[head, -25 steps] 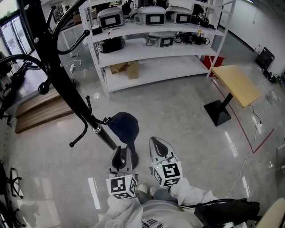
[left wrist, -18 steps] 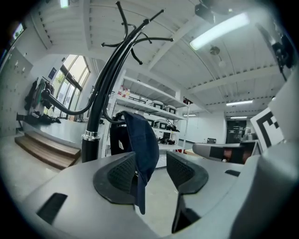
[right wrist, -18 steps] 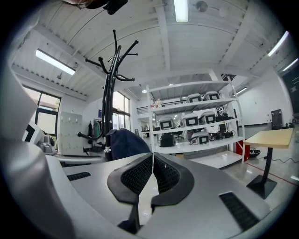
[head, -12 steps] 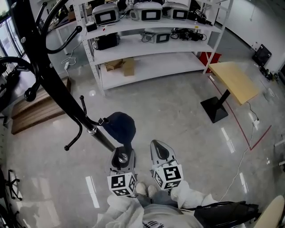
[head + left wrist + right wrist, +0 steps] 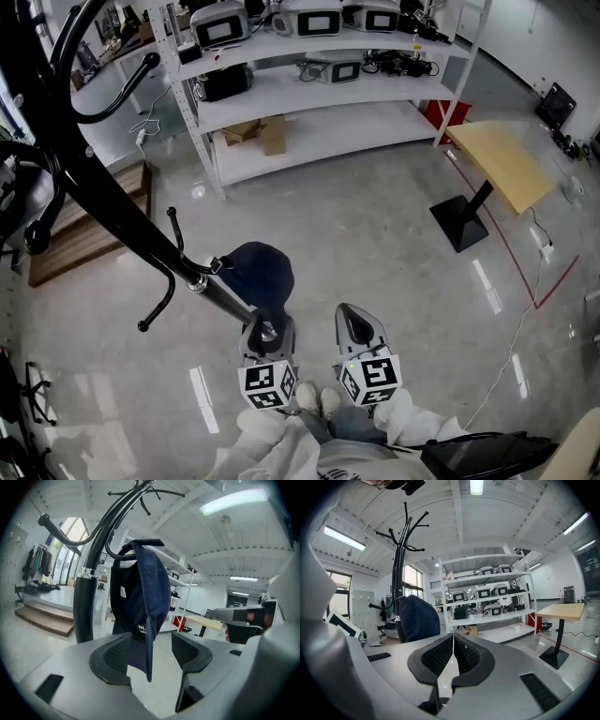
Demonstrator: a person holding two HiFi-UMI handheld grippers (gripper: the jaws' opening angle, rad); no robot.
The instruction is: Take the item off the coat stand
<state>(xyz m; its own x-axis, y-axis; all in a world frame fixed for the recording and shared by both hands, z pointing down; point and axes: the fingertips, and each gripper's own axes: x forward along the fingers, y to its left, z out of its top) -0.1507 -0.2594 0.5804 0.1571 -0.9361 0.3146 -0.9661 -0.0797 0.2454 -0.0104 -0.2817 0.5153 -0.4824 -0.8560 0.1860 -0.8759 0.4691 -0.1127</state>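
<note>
A dark navy cap [image 5: 261, 272] hangs from a low hook of the black coat stand [image 5: 112, 202]. My left gripper [image 5: 267, 330] is just below it and its jaws are opening. In the left gripper view the cap [image 5: 140, 588] hangs on the stand [image 5: 85, 602] with its brim dangling between the pads of the left gripper [image 5: 152, 651], close to the left pad, and neither pad presses on it. My right gripper [image 5: 356, 323] hovers beside it, shut and empty. The right gripper view shows its gripper [image 5: 453, 644] with pads together and the cap [image 5: 417, 618] off to the left.
White shelving [image 5: 309, 84] with boxy devices stands at the back. A wooden table [image 5: 502, 169] on a black foot is at the right, and a wooden step [image 5: 84, 234] at the left. A cable [image 5: 511, 356] trails over the glossy floor. The person's feet are below the grippers.
The left gripper's jaws have spread apart under the cap. The cap still hangs on its hook. The head view has shifted a little, and both grippers sit slightly further right.
</note>
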